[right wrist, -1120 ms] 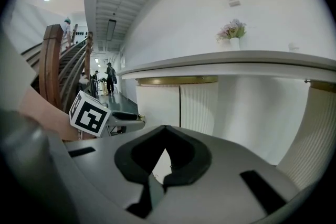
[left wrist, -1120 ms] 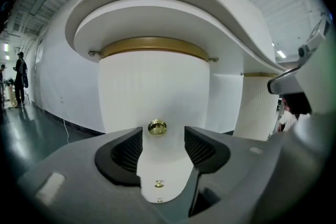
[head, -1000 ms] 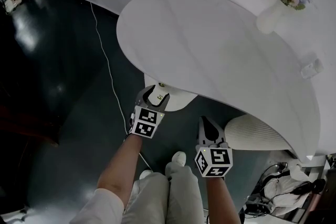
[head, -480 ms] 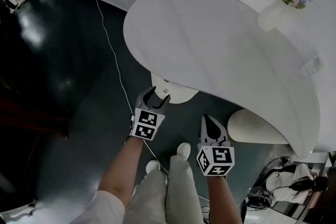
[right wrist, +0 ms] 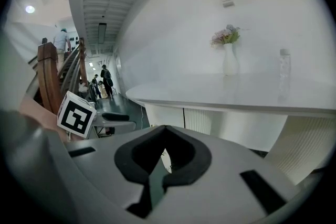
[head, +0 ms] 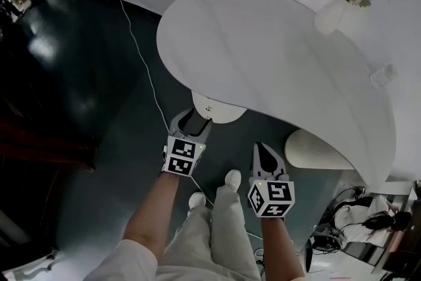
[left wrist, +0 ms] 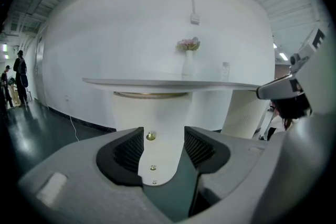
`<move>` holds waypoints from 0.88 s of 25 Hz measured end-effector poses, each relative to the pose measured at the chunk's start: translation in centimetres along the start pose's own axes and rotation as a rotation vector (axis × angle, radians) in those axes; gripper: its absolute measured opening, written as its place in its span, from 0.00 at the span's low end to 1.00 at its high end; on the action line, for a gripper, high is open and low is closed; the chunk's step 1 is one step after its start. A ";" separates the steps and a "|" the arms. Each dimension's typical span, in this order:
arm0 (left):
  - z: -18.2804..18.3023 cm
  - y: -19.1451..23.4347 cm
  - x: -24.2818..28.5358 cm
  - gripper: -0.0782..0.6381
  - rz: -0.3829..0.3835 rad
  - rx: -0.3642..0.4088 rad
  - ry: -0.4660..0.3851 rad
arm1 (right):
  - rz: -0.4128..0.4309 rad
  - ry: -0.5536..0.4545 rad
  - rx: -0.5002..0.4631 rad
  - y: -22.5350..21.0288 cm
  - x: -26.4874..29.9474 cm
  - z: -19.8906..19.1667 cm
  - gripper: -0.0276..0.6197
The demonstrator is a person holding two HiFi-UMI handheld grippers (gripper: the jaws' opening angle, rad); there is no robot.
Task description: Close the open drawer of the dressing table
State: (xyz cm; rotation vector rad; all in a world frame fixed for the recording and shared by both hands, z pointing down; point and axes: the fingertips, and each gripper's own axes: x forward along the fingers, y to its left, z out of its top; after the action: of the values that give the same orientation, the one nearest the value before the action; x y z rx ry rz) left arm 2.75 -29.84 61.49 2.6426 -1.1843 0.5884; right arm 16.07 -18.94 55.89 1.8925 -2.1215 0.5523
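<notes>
The white dressing table (head: 276,56) fills the upper right of the head view. Its rounded white drawer (head: 223,112) sticks out a little from under the tabletop's near edge, with a small gold knob (head: 209,109) on its front. My left gripper (head: 193,118) is open, and its two fingers stand on either side of the drawer front. In the left gripper view the knob (left wrist: 151,136) and the white drawer front (left wrist: 157,160) lie between the spread jaws of the left gripper (left wrist: 163,136). My right gripper (head: 264,149) hangs shut and empty to the right, apart from the drawer, as the right gripper (right wrist: 164,128) shows in its own view.
A white vase of flowers (head: 331,15) and a small clear bottle (head: 383,76) stand on the tabletop. A ribbed white stool (head: 316,151) sits under the table's right side. A white cable (head: 148,76) runs over the dark floor. My shoes (head: 231,178) are below the grippers.
Less of the drawer shows beneath the tabletop than a second ago. The left gripper has stayed at its front and moved toward the table. The right gripper stays shut.
</notes>
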 end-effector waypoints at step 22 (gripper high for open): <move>15.3 0.9 -8.6 0.44 -0.001 0.010 -0.134 | -0.046 -0.100 -0.131 -0.5 -6.3 14.7 0.04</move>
State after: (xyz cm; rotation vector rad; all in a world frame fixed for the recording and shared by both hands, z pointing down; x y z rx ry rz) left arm 1.10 -29.60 44.02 2.7282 -1.2184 0.4241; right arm 18.37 -19.71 40.03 1.9279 -2.1123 0.3070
